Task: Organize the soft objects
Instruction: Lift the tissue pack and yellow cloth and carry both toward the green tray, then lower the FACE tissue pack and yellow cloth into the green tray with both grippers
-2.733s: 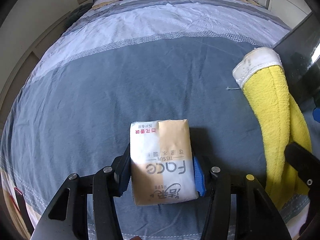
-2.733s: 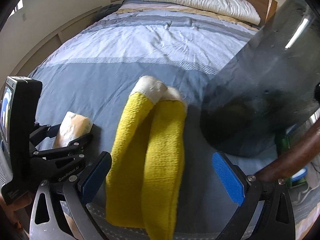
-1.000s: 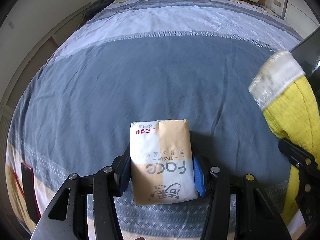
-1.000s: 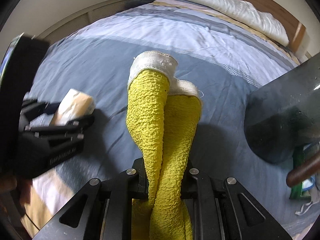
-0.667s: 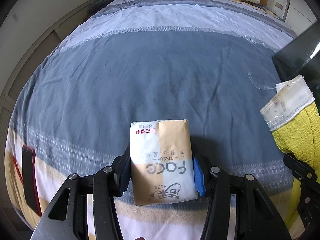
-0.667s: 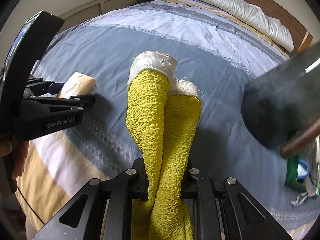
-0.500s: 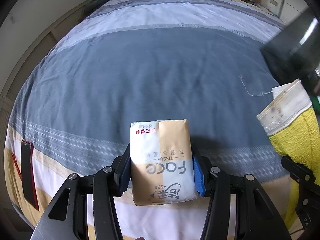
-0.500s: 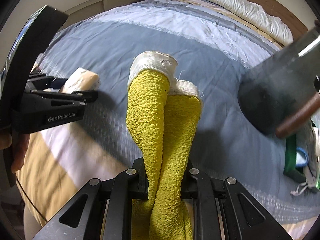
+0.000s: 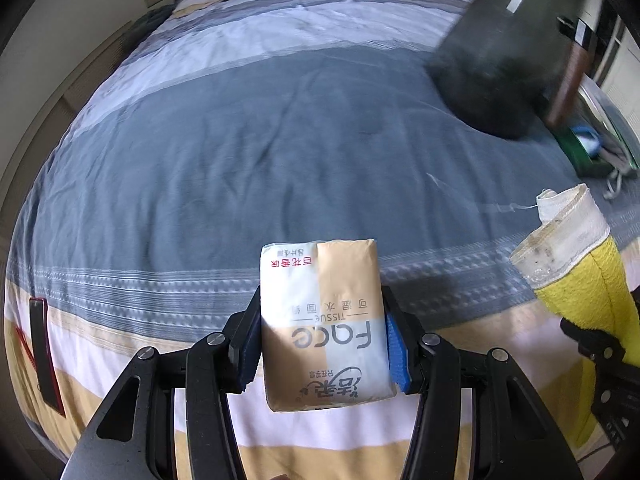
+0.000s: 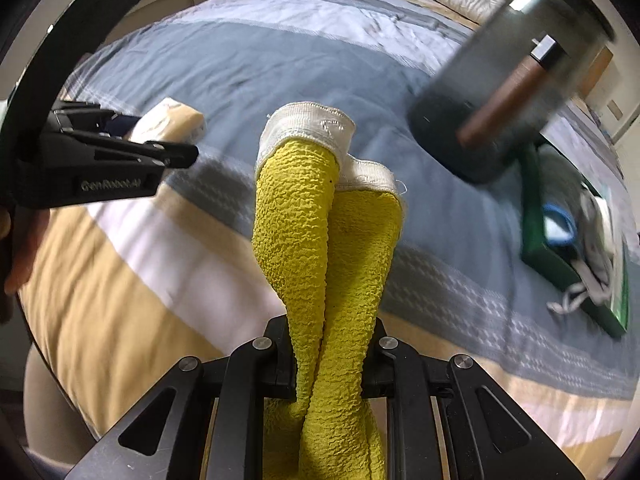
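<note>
My left gripper is shut on a tan and white tissue pack and holds it in the air over the foot of the bed. My right gripper is shut on a folded yellow cloth with a white hem, also lifted off the bed. The cloth shows at the right edge of the left wrist view. The left gripper with the tissue pack shows at the left of the right wrist view.
The striped blue, grey, white and tan bedspread lies below. A dark cylindrical bin with a brown handle stands at the right. A green tray with small items lies beside it. A red and black phone-like object lies at the left edge.
Both grippers have pulled back toward the foot of the bed with their loads. The right gripper, open around the cloth 2.7 s ago, has shut on it and lifted it.
</note>
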